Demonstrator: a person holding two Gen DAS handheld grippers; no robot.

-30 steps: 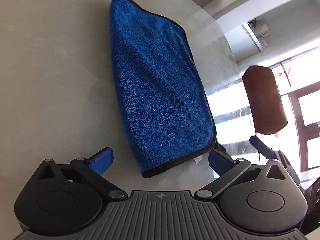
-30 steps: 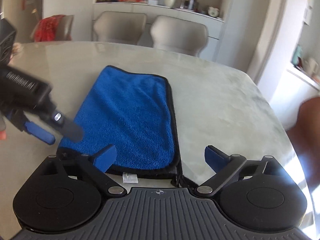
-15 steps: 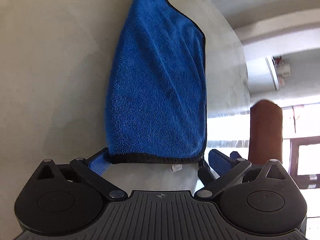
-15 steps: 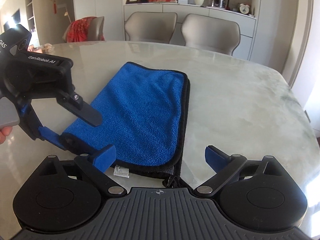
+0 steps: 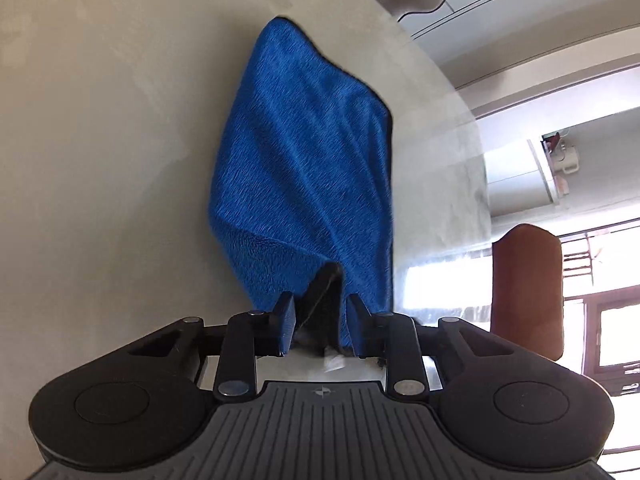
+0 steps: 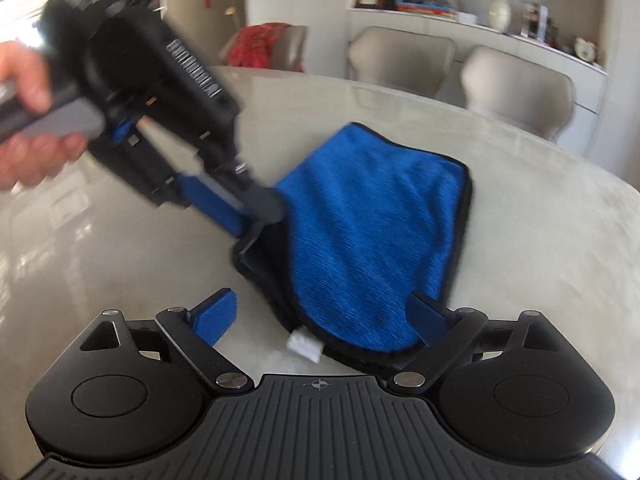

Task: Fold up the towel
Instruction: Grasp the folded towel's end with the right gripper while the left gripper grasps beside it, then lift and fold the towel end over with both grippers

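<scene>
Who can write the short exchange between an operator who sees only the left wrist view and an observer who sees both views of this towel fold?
Operator: My left claw, its jaws just closing, pinches a corner of the towel. Where is the right claw?
Observer: The right claw is open, with the towel's near edge lying between its fingers, ungripped.
Operator: What is behind my left claw?
Observer: A hand grips its grey handle, up at the left of the right wrist view.
</scene>
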